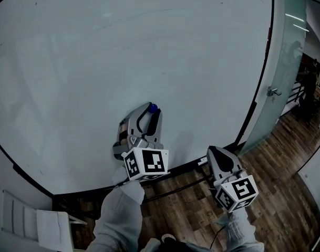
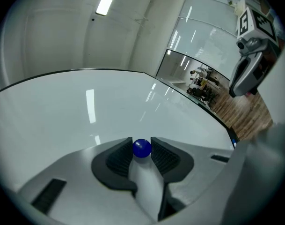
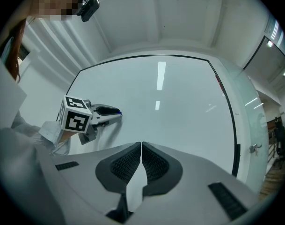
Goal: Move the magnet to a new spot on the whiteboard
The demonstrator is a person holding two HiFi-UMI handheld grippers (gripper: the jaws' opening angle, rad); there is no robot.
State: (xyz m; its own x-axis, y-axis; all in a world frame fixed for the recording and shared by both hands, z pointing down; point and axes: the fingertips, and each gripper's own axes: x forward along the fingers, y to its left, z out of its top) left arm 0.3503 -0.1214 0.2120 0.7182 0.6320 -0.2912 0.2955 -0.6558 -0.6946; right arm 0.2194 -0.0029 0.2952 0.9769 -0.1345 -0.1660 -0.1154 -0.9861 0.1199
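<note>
A small round blue magnet [image 2: 142, 148] sits between the ribbed pads of my left gripper [image 2: 142, 150], which is shut on it. In the head view that gripper [image 1: 152, 111] points at the lower middle of the whiteboard [image 1: 123, 62], with the blue magnet [image 1: 153, 108] at its tip against or just off the board. From the right gripper view, the left gripper [image 3: 115, 112] shows at the left of the whiteboard [image 3: 179, 107]. My right gripper [image 3: 141, 146] is shut with nothing in it and hangs back at the board's lower right [image 1: 216, 152].
The whiteboard has a thin black frame [image 1: 259, 83] and a tray rail [image 1: 170, 169] along its bottom edge. A glass door with a handle [image 1: 274, 92] stands to the right, above a wood floor [image 1: 286, 193]. A white radiator [image 1: 23, 214] sits at the lower left.
</note>
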